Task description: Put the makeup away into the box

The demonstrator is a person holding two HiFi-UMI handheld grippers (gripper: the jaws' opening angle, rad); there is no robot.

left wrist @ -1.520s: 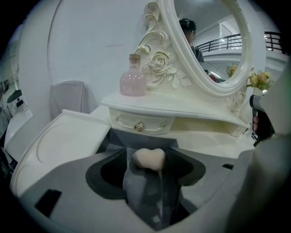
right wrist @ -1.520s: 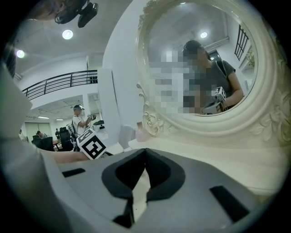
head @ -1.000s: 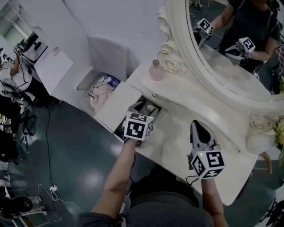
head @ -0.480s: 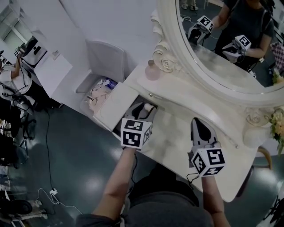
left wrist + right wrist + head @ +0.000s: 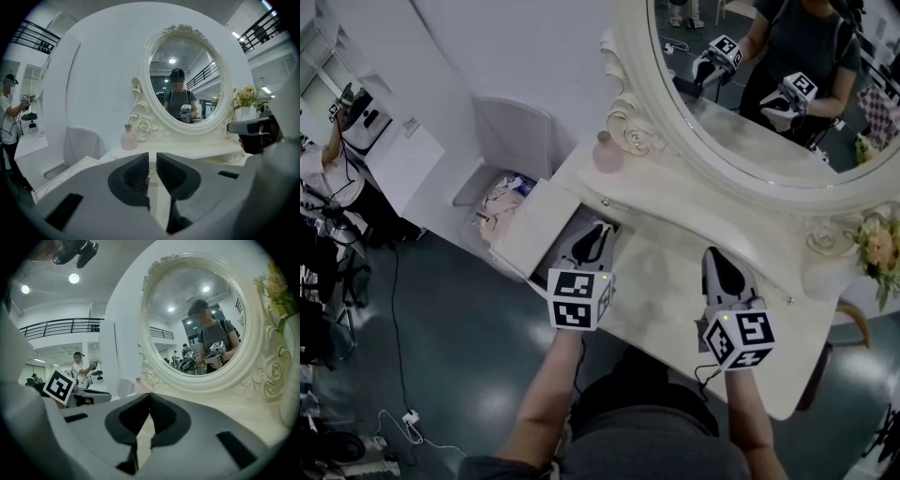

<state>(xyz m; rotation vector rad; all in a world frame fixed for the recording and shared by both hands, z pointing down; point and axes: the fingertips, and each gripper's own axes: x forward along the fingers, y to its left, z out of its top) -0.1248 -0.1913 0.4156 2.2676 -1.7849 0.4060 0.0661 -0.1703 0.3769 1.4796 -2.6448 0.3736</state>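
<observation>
A white dressing table [image 5: 675, 272] has its left drawer [image 5: 525, 234] pulled out. My left gripper [image 5: 598, 231] hangs over the drawer's dark inside, which it hides. In the left gripper view the left gripper [image 5: 152, 161] has its jaws closing, a thin gap still between them and nothing in it. My right gripper [image 5: 719, 255] is over the tabletop; in the right gripper view the right gripper [image 5: 149, 397] is shut and empty, its tips touching. A pink bottle [image 5: 606, 153] stands at the table's back left, and this bottle [image 5: 129, 139] also appears ahead of the left jaws.
A big oval mirror [image 5: 750, 84] with a carved frame rises behind the tabletop. Flowers [image 5: 877, 248] stand at the right end. Left of the table are a grey bin [image 5: 511, 131] and a basket of cloth [image 5: 497, 202]. A person [image 5: 323, 178] stands far left.
The left gripper has lifted out of the drawer and its jaws have gone from wide apart to nearly together. The right gripper has shifted only slightly.
</observation>
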